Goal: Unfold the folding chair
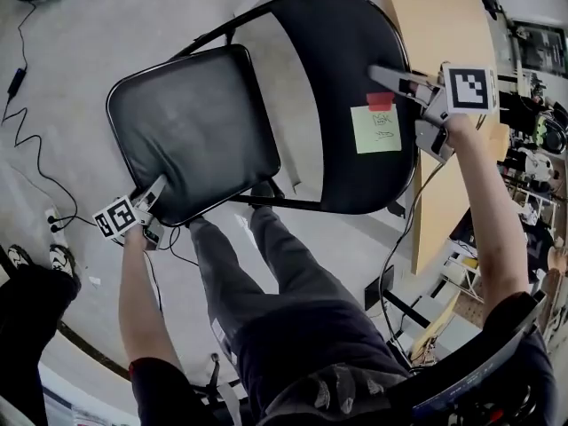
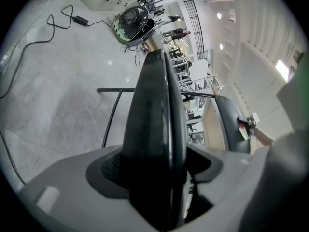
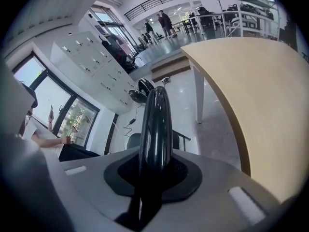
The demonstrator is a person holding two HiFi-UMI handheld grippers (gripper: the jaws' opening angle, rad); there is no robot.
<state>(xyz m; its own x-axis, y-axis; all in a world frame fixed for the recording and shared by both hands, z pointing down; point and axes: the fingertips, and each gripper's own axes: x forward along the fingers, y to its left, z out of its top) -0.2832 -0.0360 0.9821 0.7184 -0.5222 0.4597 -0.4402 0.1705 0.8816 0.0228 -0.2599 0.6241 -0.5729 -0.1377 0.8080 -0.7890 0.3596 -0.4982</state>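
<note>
The black folding chair stands on the floor below me, its padded seat (image 1: 191,127) at centre left and its backrest (image 1: 342,60) at upper right. A green sticky note (image 1: 375,129) under red tape (image 1: 380,101) is stuck on the backrest. My left gripper (image 1: 153,193) is at the seat's near corner. In the left gripper view the seat's edge (image 2: 154,105) runs between the jaws of the left gripper (image 2: 154,163), with a gap on the right side. My right gripper (image 1: 383,78) is shut on the backrest's rim (image 3: 155,124), pinched between its pads (image 3: 178,170).
A light wooden table (image 1: 444,25) stands close beside the backrest on the right. A cable (image 1: 27,140) and a power strip (image 1: 55,224) lie on the floor at left. My own legs (image 1: 257,273) are just behind the chair's frame tube (image 1: 293,204). A fan (image 2: 133,23) stands further off.
</note>
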